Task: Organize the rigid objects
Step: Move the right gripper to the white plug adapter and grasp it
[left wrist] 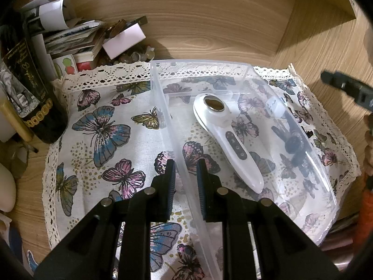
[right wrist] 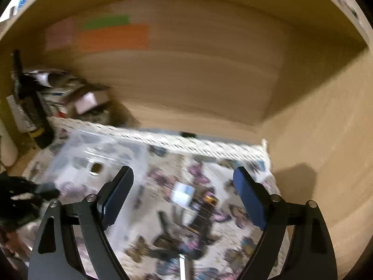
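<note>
Left tool (left wrist: pixel 185 182) straddles bin (left wrist: pixel 160 107) wall; massager (left wrist: pixel 227 137) inside, right.

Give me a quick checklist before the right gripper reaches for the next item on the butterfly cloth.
1. Left gripper straddles clear bin wall: ok; clamped: cannot tell.
2. White handheld device lies inside the bin: ok.
3. Right gripper jaws open wide: ok.
4. Right wrist view sharp enough to aim: not ok, blurred.
5. Dark item with a gold part beneath right gripper, identity: cannot tell.
</note>
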A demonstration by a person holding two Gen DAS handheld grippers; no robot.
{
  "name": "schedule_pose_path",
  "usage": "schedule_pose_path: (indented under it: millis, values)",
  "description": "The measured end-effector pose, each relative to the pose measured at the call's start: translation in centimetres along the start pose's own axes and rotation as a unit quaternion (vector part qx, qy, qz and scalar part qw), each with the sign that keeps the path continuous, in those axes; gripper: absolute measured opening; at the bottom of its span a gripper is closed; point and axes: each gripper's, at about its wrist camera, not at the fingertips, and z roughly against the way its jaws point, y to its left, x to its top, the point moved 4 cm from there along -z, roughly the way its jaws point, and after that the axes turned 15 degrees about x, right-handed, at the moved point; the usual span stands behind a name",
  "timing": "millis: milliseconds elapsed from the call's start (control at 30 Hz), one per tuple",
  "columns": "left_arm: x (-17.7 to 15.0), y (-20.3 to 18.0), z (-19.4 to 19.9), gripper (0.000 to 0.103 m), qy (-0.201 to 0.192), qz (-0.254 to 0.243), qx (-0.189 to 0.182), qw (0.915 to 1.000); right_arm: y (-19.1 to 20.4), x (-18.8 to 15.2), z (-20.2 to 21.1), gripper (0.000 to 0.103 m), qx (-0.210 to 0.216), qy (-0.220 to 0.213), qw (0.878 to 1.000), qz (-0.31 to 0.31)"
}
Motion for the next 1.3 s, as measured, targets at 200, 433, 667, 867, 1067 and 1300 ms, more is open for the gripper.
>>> schedule_pose_path:
  millis: [200,433,667,867,1067,1300]
  values:
    - [0.1,-0.1,0.0,0.018,0.003,0.0,0.002,1.0,-3.6,-3.5,-2.1,0.086,-0.024,0.044,0.998,-0.046]
    - [0.3,-0.2,0.0,0.018,0.002,0.002,0.004,1.0,-5.9,-6.0,-4.7,0.084,-0.008,0.074,0.993,-0.095]
    - [0.2,-0.3,0.1,0.018,0.0,0.0,0.009,1.0,-5.2,-5.5,-6.4,0.083,0.015,0.08,0.993,-0.089]
    - [0.2,-0.3,0.0,0.018,0.0,0.0,0.008,1.0,-3.0,-4.0,-8.6,0.079,0.028,0.089,0.994,-0.048]
    - [0.2,-0.2,0.0,0.018,-0.001,0.001,0.007,1.0,-2.9,-4.0,-11.6,0.046,0.031,0.125,0.99,-0.051]
    - [0.2,-0.2,0.0,0.018,-0.001,0.002,0.006,1.0,-3.2,-3.8,-11.2,0.046,0.044,0.111,0.99,-0.069]
